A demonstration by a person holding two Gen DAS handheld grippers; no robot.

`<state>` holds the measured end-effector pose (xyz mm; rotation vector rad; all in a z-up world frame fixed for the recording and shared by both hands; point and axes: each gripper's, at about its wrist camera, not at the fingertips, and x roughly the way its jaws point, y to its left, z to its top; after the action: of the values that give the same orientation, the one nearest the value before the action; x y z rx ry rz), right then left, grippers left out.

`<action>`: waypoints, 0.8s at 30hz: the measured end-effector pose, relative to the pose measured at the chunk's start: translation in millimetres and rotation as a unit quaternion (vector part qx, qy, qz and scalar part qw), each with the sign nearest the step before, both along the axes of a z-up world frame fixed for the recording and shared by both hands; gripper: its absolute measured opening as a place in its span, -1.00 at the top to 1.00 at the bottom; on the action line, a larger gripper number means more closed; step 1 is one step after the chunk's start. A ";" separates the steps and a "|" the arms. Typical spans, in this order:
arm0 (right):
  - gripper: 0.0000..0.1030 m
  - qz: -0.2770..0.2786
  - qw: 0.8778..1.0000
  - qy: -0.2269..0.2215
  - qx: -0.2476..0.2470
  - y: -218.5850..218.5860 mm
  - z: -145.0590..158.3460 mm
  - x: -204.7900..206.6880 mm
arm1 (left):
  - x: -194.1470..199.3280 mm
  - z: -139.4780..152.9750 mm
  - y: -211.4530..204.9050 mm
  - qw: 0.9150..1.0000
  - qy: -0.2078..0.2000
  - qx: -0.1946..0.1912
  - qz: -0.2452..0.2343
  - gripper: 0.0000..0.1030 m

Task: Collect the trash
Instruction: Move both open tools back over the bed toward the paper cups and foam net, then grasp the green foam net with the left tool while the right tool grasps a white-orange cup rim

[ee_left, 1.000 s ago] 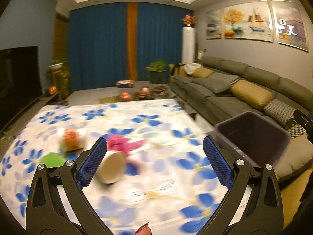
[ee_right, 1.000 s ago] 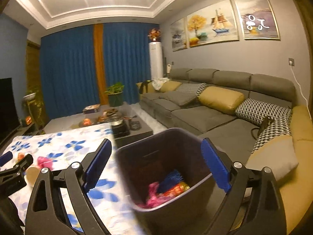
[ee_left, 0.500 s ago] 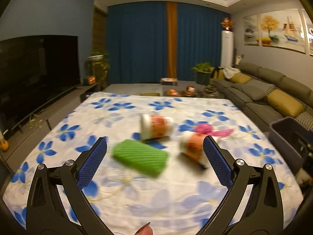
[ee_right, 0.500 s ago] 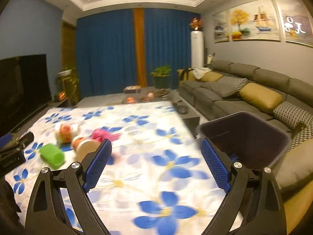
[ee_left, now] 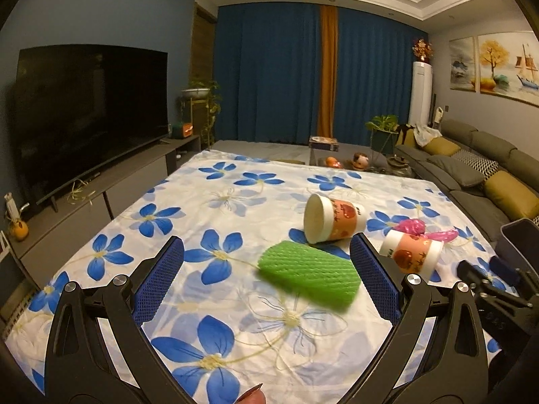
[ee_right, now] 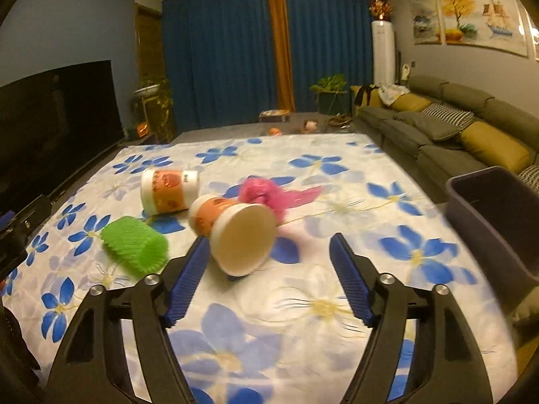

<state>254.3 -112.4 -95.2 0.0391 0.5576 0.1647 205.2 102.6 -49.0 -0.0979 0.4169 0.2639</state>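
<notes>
The flowered sheet (ee_right: 337, 303) filled most of both views, with the dark bin (ee_right: 498, 215) at its right edge by the sofa (ee_right: 465, 128). A second earlier the right wrist camera had looked down into that bin at wrappers already dropped there; now it faced the remaining litter, so one round of collecting was done and another was starting. On the sheet lay a green foam sleeve (ee_left: 308, 277), two tipped paper cups, the farther cup (ee_left: 331, 217) and the nearer cup (ee_right: 235, 232), and a pink plastic bag (ee_right: 269, 195) just behind the nearer one. The left gripper (ee_left: 266, 279) was spread wide and empty, the green sleeve ahead between its fingers but not touched. The right gripper (ee_right: 266, 279) had just been narrowing its jaws, still released, with the nearer cup's mouth just ahead of the gap and nothing yet clamped. Four pieces seemed left to collect.
</notes>
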 end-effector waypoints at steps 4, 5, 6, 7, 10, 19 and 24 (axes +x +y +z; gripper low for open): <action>-0.08 0.017 1.000 0.022 0.003 14.5 -7.5 13.5 | 3.9 -2.3 4.4 1.000 0.000 -0.003 0.002 -0.88; -0.04 0.022 0.999 0.025 0.002 19.0 -8.6 16.8 | 4.9 -2.9 5.4 1.000 0.001 -0.005 0.002 -0.88; -0.02 0.025 0.999 0.026 0.002 22.2 -9.5 19.4 | 5.6 -3.6 5.8 1.000 0.001 -0.005 0.002 -0.88; 0.07 0.030 0.999 0.031 0.003 26.5 -10.9 23.2 | 6.4 -4.4 6.7 1.000 0.001 -0.007 0.001 -0.88; 0.24 0.039 0.998 0.040 0.005 33.4 -14.8 30.6 | 7.7 -6.4 8.2 1.000 0.000 -0.009 -0.002 -0.88; 0.88 0.070 0.997 0.038 0.001 47.0 -14.7 32.8 | 14.7 -13.7 2.2 1.000 0.006 -0.010 -0.025 -0.88; 0.92 0.070 0.997 0.012 -0.012 46.1 -8.1 24.3 | 17.5 -17.0 -4.6 0.999 0.015 -0.006 -0.040 -0.88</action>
<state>278.6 -66.4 -103.3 -0.0211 0.5859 0.2943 222.7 97.9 -66.1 -0.0882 0.4504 0.1849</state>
